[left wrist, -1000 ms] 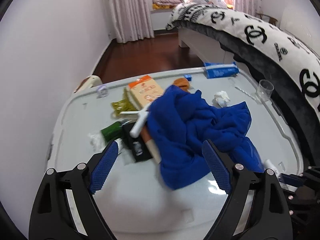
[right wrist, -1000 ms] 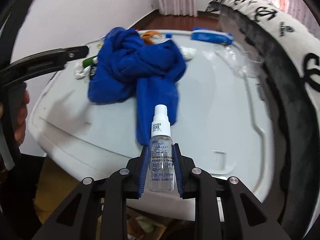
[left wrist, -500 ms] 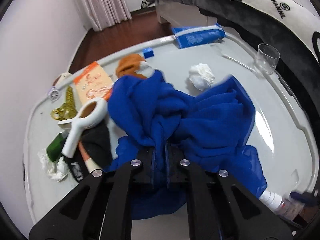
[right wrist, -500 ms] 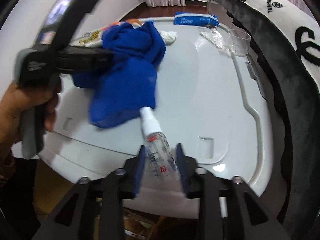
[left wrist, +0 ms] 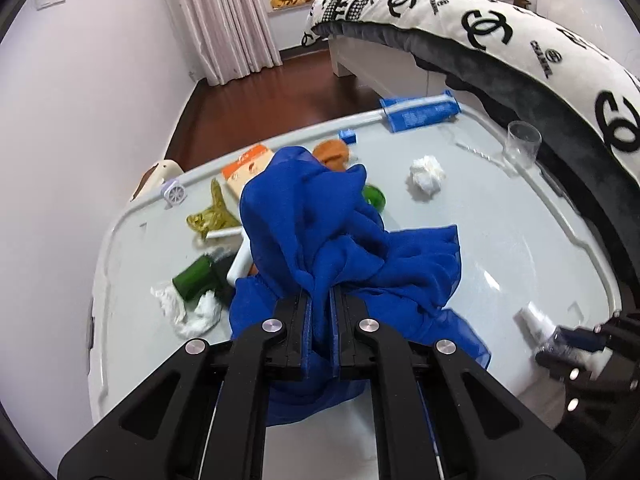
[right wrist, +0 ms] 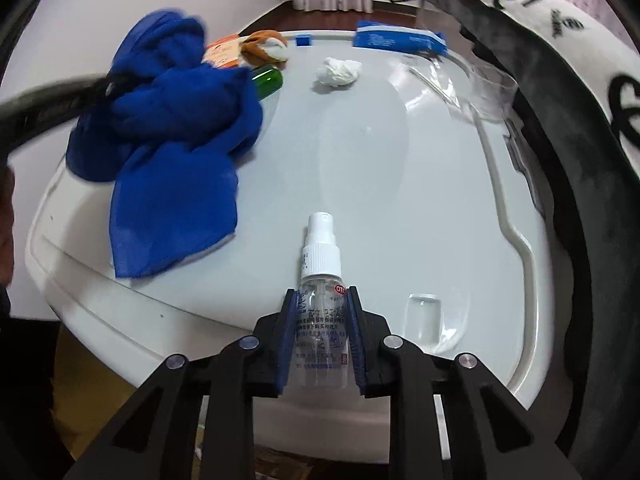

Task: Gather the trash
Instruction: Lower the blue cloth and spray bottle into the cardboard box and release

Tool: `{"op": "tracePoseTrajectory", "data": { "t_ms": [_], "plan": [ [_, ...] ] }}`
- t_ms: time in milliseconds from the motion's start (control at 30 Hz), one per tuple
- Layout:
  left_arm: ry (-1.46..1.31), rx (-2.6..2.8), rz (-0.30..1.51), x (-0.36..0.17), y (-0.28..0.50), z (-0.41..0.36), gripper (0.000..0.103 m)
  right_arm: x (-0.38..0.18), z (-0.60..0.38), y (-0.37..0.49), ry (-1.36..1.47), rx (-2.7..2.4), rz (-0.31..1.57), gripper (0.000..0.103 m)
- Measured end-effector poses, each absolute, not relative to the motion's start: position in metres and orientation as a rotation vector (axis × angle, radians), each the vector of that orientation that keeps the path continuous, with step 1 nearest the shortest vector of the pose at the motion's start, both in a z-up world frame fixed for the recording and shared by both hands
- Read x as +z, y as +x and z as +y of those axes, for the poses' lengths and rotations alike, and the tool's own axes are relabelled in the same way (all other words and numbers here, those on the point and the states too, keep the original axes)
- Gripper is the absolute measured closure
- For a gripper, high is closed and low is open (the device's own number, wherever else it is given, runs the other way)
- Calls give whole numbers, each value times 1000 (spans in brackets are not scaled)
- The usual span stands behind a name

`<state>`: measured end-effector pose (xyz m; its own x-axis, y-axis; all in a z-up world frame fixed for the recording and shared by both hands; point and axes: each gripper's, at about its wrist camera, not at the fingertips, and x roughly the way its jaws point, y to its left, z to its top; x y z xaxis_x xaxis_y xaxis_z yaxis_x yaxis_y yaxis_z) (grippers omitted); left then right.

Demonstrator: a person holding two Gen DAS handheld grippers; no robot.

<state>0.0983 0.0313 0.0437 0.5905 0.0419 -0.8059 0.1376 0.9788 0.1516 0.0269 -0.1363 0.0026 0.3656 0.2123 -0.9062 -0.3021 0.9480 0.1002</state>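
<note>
Bedroom setting: white worktop (left wrist: 500, 240) beside a bed (left wrist: 520, 40) with a logo-print blanket. Left gripper (left wrist: 320, 312) jaws are clamped shut on a fold of the blue cloth (left wrist: 340, 248), which is bunched up over the clutter at the worktop's left. Right gripper (right wrist: 320, 312) jaws are closing on a clear spray bottle (right wrist: 320, 300), held upright between the pads at the near edge. Trash is scattered around the cloth: crumpled tissue (left wrist: 426, 172), green bottle (left wrist: 194, 280), gold wrapper (left wrist: 212, 216), orange packet (left wrist: 246, 166). Clear cup (left wrist: 522, 144) and blue pack (left wrist: 420, 110) are seen at the far side.

Both wrist views, shared white lid (left wrist: 500, 240)
</note>
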Motion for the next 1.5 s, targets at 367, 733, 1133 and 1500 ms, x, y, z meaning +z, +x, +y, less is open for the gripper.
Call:
{"op": "tracePoseTrajectory", "data": {
  "t_ms": [367,733,1133,1500],
  "plan": [
    [202,-52,853,87,31,56,97,56,-131,-7,13,397,1033,79],
    [199,-51,802,132,-64,74,97,88,-107,-86,26,475,960,79],
    [146,-60,970,55,-179,80,96,12,-88,-211,-5,504,1150,79],
    [137,-27,1176,-16,-207,85,76,-23,-71,-227,-102,412,1223,29]
  ]
}}
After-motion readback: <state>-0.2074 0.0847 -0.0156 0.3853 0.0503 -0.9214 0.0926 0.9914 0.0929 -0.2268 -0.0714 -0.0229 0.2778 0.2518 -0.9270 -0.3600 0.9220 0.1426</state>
